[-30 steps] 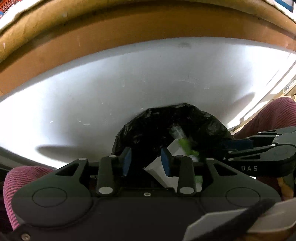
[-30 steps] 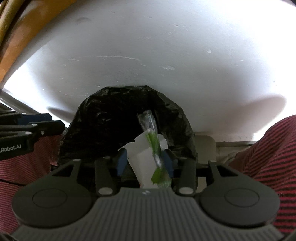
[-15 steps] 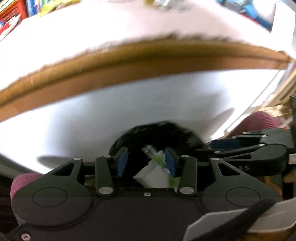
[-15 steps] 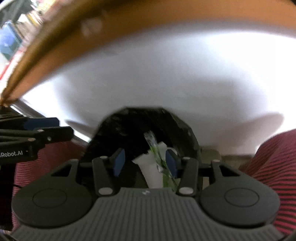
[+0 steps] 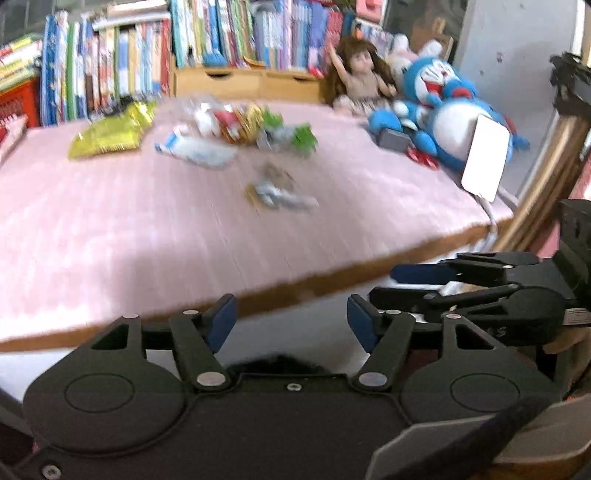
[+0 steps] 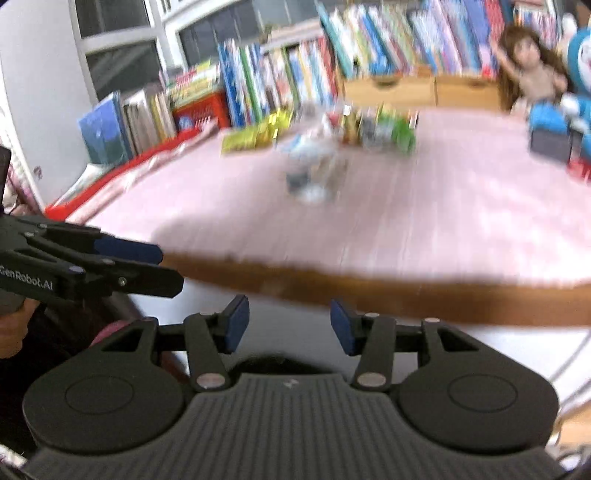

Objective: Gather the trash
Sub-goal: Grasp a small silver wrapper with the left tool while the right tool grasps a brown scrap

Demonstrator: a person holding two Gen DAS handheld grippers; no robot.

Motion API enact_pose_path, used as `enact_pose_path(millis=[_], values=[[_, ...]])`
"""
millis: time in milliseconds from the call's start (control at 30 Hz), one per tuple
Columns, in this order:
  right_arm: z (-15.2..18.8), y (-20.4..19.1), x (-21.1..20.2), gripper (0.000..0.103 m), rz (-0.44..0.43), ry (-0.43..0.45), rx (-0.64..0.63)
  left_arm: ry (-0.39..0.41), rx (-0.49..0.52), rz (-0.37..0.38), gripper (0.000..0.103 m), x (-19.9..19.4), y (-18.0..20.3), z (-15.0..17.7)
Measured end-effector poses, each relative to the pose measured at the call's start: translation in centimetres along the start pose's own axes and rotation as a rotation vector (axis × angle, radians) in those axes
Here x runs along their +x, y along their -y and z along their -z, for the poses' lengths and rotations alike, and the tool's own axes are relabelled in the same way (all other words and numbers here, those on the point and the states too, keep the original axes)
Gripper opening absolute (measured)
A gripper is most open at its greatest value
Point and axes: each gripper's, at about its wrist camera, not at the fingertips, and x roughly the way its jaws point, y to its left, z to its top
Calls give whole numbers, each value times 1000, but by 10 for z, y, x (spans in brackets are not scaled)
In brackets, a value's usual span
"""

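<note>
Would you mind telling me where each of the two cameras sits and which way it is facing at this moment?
Left wrist: sits on the left gripper, looking across the pink tabletop toward wrappers, books and toys; open jaws, empty, just been opening; right gripper at right.
Right wrist: sits on the right gripper, facing the same tabletop from further right; open jaws, empty; left gripper at left, hand below.
Shared: tabletop, wrappers, bookshelf, doll.

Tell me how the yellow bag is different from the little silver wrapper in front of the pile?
The yellow bag is bigger and lies flat; the silver wrapper is smaller and crumpled. The yellow bag sits far back on the left of the pink table, near the books; the silver wrapper lies alone, closer to the front edge. Both are trash, untouched by either gripper.
</note>
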Motion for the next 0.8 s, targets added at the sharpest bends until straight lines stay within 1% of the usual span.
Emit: enact_pose_path(millis=[167,333,367,433,500,567,633,733,800], values=[[-27,16,6,64,45,69,56,68,-18,-36,65,13,-9,-20],[-53,45,24,64,46,81,122,152,-51,-97,68,33,-17,-35],[-57,48,27,62,48,81,129,162,-60,-100,68,39,-18,-37],[-71,58,37,60,30,59,155,161,-85,-94,66,53,-20,-43],[-83,65,49,53,10,37,192,155,-111,-69,62,68,-22,-48],[-94,71,60,51,-9,11,217,147,-124,-58,58,81,-21,-51],[-101,71,72,50,-14,-18,213,138,-136,-70,52,95,-21,-55],[-110,69,91,49,-22,-71,203,127,-159,-83,45,112,-22,-59],[-114,66,103,49,-38,-101,201,124,-180,-78,42,119,-24,-61]])
